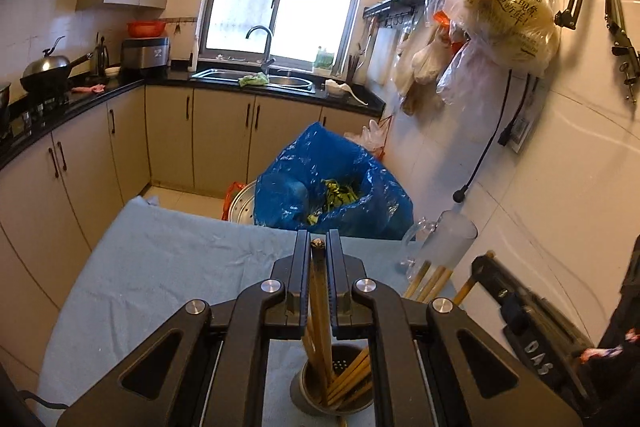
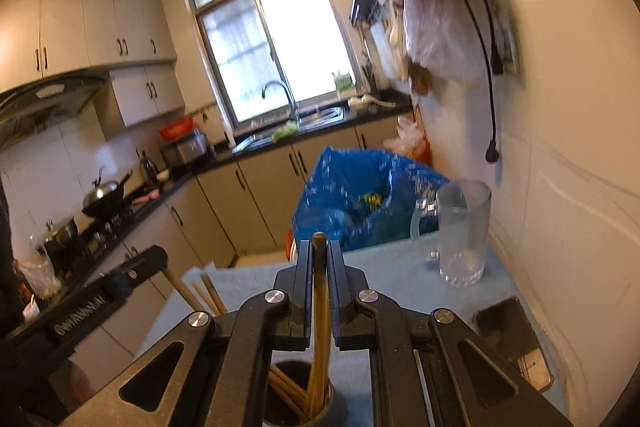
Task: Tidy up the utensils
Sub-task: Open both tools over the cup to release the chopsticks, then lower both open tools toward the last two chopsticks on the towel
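- A chopstick (image 1: 319, 279) is clamped in the left gripper (image 1: 319, 247), above the metal holder (image 1: 320, 393).
- Another chopstick (image 2: 320, 291) is pinched by the right gripper (image 2: 319, 247).
- Transfer appears underway; the empty glass mug (image 2: 464, 227) is judged the target, requiring upright lowering.

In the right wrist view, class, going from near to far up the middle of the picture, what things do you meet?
Metal holder of chopsticks → right tongs shut on a chopstick → blue bag → sink → window.
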`<action>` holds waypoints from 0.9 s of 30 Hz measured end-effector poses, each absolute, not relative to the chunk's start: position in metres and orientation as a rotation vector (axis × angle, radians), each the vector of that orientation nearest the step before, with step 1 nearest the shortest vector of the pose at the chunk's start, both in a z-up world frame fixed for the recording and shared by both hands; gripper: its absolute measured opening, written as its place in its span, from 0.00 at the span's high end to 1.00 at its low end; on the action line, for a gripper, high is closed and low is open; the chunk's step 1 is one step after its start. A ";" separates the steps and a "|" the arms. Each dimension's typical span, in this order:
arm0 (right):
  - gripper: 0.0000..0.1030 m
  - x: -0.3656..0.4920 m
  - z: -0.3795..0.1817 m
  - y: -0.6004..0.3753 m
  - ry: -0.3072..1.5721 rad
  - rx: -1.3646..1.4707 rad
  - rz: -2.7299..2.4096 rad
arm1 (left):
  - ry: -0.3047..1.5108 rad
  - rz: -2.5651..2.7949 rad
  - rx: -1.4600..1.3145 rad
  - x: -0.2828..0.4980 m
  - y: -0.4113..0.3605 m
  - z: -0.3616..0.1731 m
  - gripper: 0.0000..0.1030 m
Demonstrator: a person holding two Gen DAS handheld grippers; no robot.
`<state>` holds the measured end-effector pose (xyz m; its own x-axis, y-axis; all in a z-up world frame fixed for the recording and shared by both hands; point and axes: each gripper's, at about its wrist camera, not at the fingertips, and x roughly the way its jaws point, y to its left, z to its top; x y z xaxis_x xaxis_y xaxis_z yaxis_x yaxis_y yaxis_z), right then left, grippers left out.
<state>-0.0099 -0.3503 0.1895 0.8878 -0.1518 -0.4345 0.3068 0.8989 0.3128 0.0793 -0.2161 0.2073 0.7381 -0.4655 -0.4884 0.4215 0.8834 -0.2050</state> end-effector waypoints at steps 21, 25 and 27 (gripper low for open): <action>0.46 -0.067 0.170 -0.343 0.500 0.399 -0.212 | 0.480 -0.444 -0.064 -0.023 -0.136 0.207 0.39; 0.46 -0.086 0.132 -0.334 0.602 0.398 -0.207 | 0.577 -0.426 -0.043 -0.034 -0.128 0.170 0.38; 0.46 -0.098 0.107 -0.330 0.665 0.402 -0.205 | 0.642 -0.406 -0.044 -0.037 -0.124 0.147 0.38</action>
<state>-0.0977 -0.3296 0.1070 0.7706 -0.0573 -0.6347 0.3106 0.9034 0.2957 -0.0366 -0.1240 0.1465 0.7252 -0.3819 -0.5729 0.3548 0.9204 -0.1644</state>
